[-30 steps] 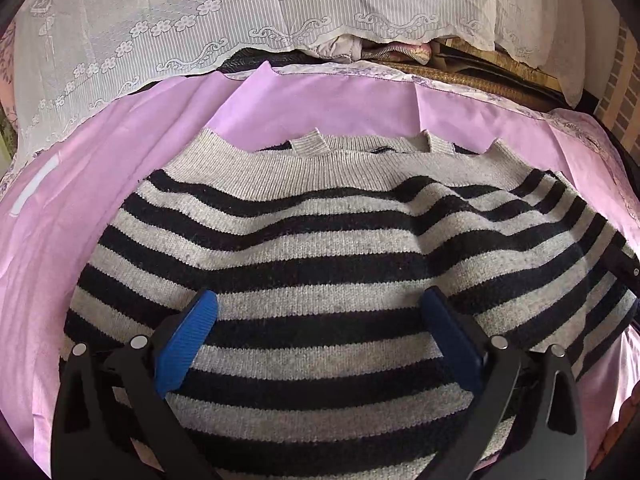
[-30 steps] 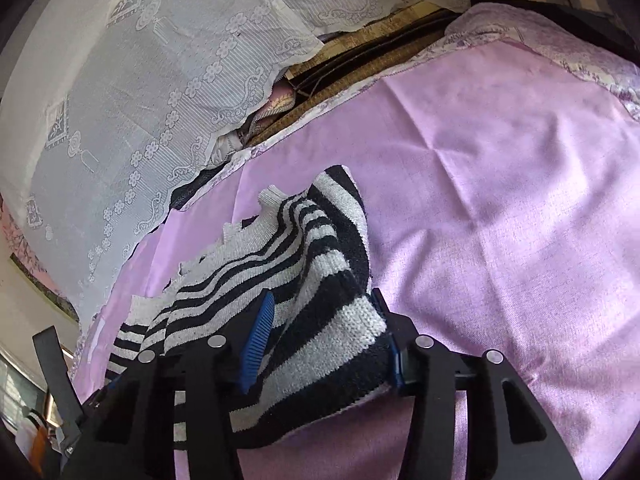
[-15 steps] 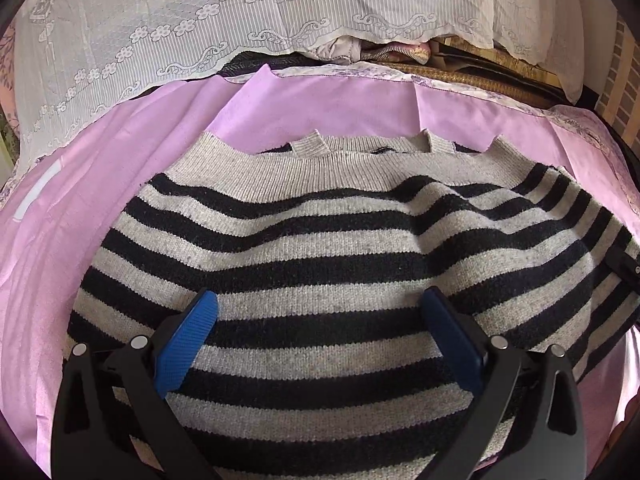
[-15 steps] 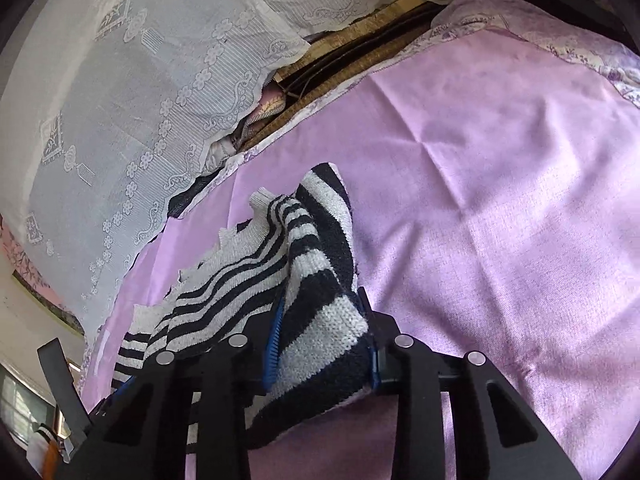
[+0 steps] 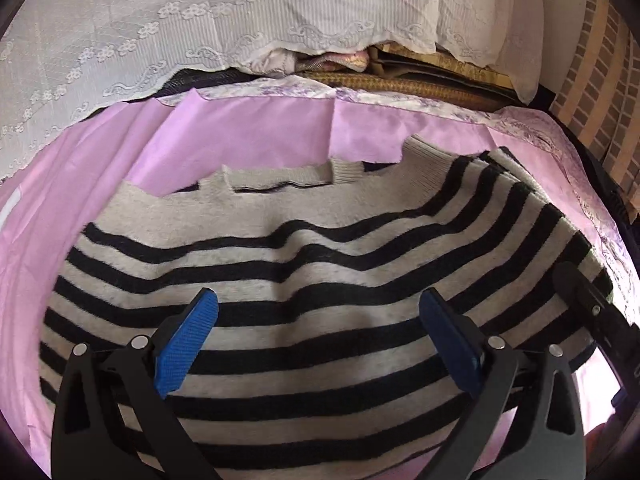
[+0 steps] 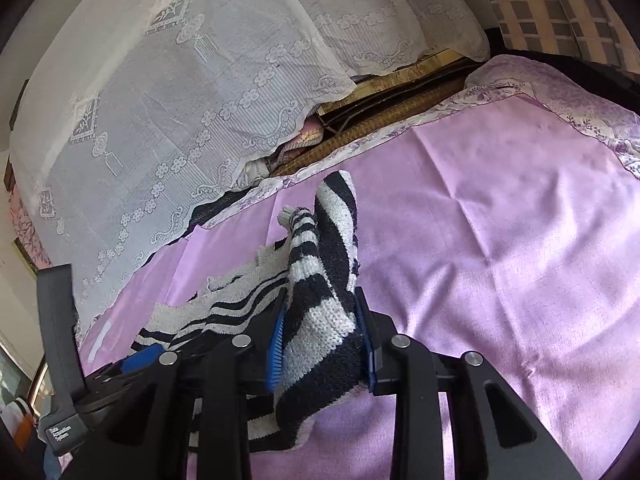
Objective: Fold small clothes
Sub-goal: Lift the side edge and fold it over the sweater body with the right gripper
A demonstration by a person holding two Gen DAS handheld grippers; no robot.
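Since a second ago my right gripper (image 6: 320, 320) has been closing its jaws, and they now pinch a bunched edge of the striped sweater (image 5: 304, 280) between the blue pads, that side raised off the pink sheet (image 6: 500, 260). Its far right corner has also drawn in from the sheet's edge, and the neckline sits skewed where it lay level before.

My left gripper (image 5: 316, 320) stands wide, blue pads far apart with sweater showing between them; I cannot tell if they touch the knit.

For room to move: bare pink sheet lies open to the right of the right gripper and past the collar. Its floral border (image 5: 280, 88) marks the far edge, with a woven mat (image 5: 380, 84) and a white lace cloth (image 5: 200, 20) beyond. I see no containers.

From the left wrist I get the whole sweater front, stripes rippled, and a brick-pattern surface (image 5: 592, 92) at right. Only the right wrist shows the pinched fold, a checked fabric (image 6: 560, 4) at top right, and the left gripper's body low at left.
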